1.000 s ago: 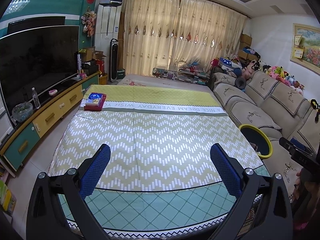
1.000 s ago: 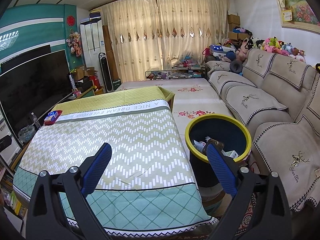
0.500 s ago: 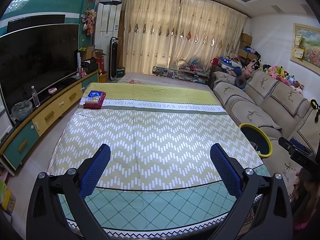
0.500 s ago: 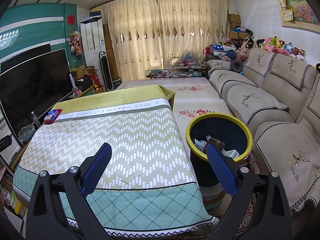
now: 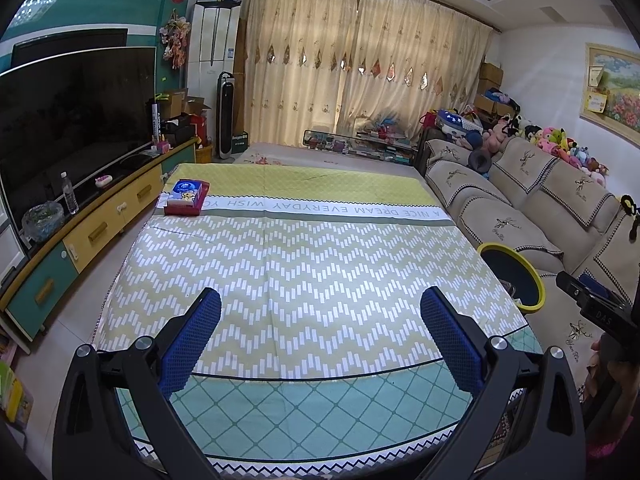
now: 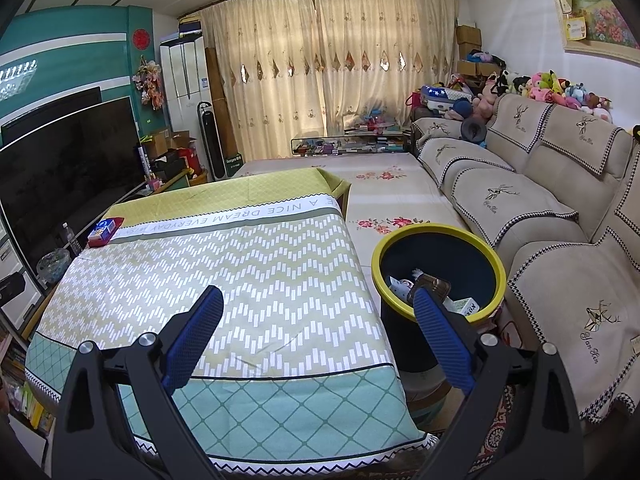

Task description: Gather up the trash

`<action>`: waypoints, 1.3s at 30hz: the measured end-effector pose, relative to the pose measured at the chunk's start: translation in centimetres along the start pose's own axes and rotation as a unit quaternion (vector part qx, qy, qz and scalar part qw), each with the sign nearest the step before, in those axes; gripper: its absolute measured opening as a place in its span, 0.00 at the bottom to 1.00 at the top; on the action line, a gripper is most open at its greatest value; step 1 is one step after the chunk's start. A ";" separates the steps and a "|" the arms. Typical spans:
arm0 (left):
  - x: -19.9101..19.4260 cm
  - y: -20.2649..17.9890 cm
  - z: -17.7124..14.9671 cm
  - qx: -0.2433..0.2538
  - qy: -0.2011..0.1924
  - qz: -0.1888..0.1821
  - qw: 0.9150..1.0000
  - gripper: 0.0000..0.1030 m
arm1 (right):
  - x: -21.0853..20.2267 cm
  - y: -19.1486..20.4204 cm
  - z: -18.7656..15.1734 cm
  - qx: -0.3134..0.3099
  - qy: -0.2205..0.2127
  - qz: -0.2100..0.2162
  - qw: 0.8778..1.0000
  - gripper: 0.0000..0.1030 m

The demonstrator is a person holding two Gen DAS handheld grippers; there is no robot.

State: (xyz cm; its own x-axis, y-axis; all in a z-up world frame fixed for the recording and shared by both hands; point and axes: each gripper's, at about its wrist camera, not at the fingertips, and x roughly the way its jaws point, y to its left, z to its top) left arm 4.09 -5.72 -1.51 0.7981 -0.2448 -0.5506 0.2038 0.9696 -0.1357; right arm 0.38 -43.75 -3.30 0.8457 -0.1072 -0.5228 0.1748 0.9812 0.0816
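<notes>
A dark bin with a yellow rim [image 6: 438, 268] stands on the floor between the table and the sofa; it holds several pieces of trash [image 6: 430, 286]. Its rim also shows at the right of the left wrist view [image 5: 514, 276]. My right gripper [image 6: 316, 330] is open and empty, above the table's near right corner, its right finger in front of the bin. My left gripper [image 5: 320, 334] is open and empty over the near edge of the table. The table's patterned cloth [image 5: 300, 264] shows no loose trash.
A red tray with a blue tissue pack [image 5: 186, 197] sits at the table's far left corner, also in the right wrist view [image 6: 105, 231]. A beige sofa [image 6: 540, 224] runs along the right. A TV and cabinet [image 5: 68, 120] line the left wall.
Both views have shifted only slightly; the left gripper has risen a little. Both grippers stay open and empty.
</notes>
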 end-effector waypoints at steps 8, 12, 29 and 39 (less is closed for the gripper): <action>0.0 0.0 0.0 0.000 0.000 0.000 1.000 0.95 | 0.1 0.0 -0.1 -0.001 0.000 0.000 1.000 0.88; 0.0 0.0 -0.1 0.000 0.000 0.000 1.000 0.95 | 0.1 0.0 0.0 0.000 0.001 -0.001 1.000 0.88; 0.8 0.0 -0.3 -0.001 0.006 0.003 1.000 0.95 | 0.3 0.2 -0.4 0.000 0.003 0.000 1.000 0.88; 3.6 1.0 0.8 -0.007 0.032 0.002 0.999 0.95 | 2.0 1.3 -0.3 -0.011 0.013 0.009 1.000 0.90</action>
State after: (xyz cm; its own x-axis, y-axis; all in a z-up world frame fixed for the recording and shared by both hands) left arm 7.64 -5.66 -2.95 0.7612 -0.2399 -0.6025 0.1917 0.9708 -0.1443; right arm 2.12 -42.68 -4.51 0.8350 -0.0848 -0.5437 0.1475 0.9864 0.0727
